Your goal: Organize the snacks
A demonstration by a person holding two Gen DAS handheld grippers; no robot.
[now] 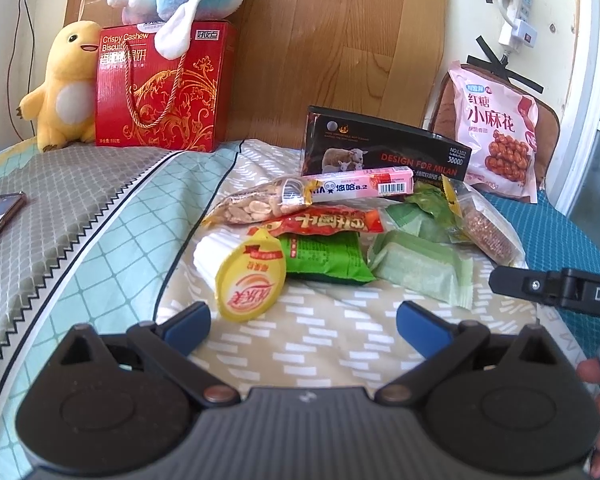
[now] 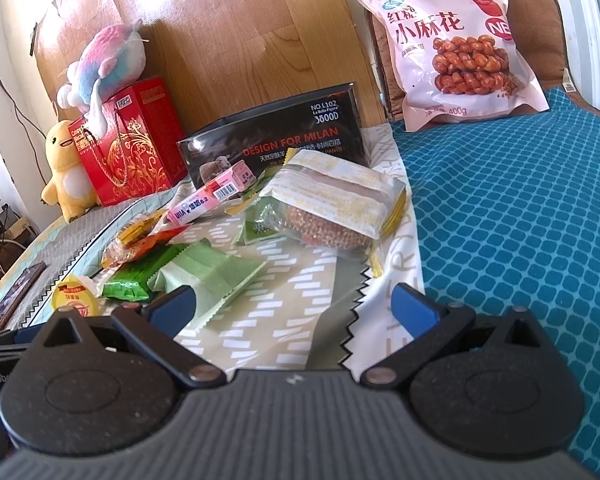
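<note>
Blue-tipped and spread wide, the left gripper (image 1: 302, 326) is hovering empty over the patterned bedsheet (image 1: 340, 344), and the right gripper (image 2: 296, 306) is doing the same, jaws wide with nothing between them. Snacks are lying in a loose heap just ahead of both pairs of jaws.

Closest to the left jaws, the yellow-lidded cup (image 1: 242, 280) is lying on its side, just ahead of the left finger. Beyond it, the green snack packet (image 1: 324, 258) is sitting under the red sachet (image 1: 328, 222), with the peanut bag (image 1: 256, 204) and the pink candy box (image 1: 364, 186) stacked behind. Ahead of the right jaws, the pale green wrapped cake (image 2: 216, 276) is lying almost between the fingers, and the clear-windowed pastry pack (image 2: 332, 208) is resting farther ahead, in front of the black gift box (image 2: 276, 140). The big pink twist-snack bag (image 2: 456, 48) is leaning well beyond, to the right.

Here is my worry: everything is overlapping. Pinching the green packet may be dragging the red sachet along with it. That tipped cup looks round and likely to roll away from a closing jaw. Soft bedding is giving under any push, so thin wrappers could be slipping flat beneath the fingers. Both grippers are working close together, too, so they could be bumping.
</note>
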